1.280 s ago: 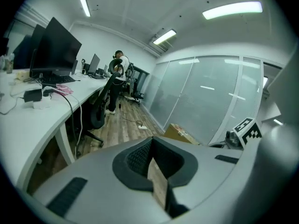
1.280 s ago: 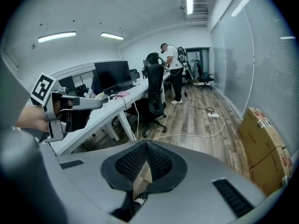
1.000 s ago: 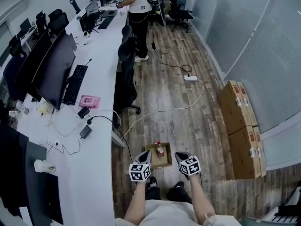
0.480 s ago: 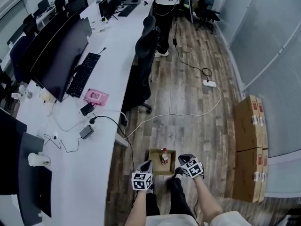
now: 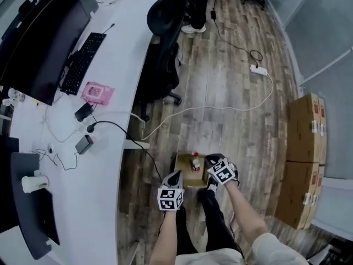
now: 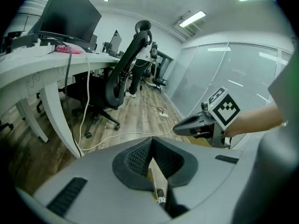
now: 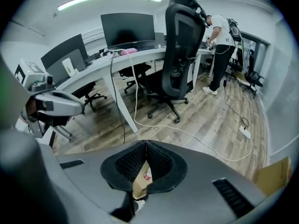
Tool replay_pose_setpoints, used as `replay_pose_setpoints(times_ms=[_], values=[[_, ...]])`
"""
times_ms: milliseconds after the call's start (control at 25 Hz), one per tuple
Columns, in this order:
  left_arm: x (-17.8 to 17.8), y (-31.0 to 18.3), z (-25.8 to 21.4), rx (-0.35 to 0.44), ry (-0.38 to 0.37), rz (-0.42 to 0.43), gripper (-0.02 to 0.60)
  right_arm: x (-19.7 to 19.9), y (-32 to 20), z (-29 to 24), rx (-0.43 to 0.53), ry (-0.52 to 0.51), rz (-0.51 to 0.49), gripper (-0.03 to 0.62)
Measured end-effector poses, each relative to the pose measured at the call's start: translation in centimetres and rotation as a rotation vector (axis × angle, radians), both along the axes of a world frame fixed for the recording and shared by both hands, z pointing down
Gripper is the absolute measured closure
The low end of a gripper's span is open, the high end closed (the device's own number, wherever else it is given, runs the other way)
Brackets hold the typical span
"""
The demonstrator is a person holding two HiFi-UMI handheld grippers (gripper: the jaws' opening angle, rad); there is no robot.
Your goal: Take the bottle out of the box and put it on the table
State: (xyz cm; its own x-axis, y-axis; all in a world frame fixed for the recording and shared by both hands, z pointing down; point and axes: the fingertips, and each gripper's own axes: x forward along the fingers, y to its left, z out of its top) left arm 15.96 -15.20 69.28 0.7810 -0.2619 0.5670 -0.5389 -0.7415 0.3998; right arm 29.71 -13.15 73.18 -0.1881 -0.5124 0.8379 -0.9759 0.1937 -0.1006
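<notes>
Bottle with a red cap stands upright in the small open cardboard box on the wooden floor, low in the centre of the head view, just ahead of the person's feet. The left gripper hangs over the box's near left corner and the right gripper just beside its right wall, both pointing down. Each gripper view shows its jaws clenched tip to tip with nothing between them; the box edge shows only through the gap behind the pads. The grasp has not begun, and the likeliest trouble is reaching in with the jaws closed like this: a closed tip would probably nudge the narrow bottle and tip it over against the cardboard. The box looks light and unweighted, so a push on its wall may slide it along the boards. The white table runs up the left side of the frame, well apart from the box, with a black cable dangling off its edge near the route, which could snag a gripper on the way up.
</notes>
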Motion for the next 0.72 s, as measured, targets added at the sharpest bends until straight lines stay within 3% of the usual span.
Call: replay_pose_setpoints(times_ms=[160, 400, 640, 720], values=[[1.6, -3.1, 4.8, 0.023, -0.008, 0.004, 0.569, 1.8, -3.2, 7.1, -0.006, -0.039, 0.036, 0.554], [2.8, -2.0, 15.6, 0.027, -0.059, 0.094, 0.569, 2.9, -1.0, 20.4, -0.099, -0.082, 0.033, 0.554], [1.3, -0.4, 26.7, -0.006, -0.087, 0.121, 0.569, 1.0, 1.0, 32.8, -0.161, -0.105, 0.007, 0.550], [1.3, 0.7, 30.2, -0.023, -0.090, 0.119, 0.569, 0.9, 2.1, 36.3, -0.192, -0.105, -0.030, 0.511]])
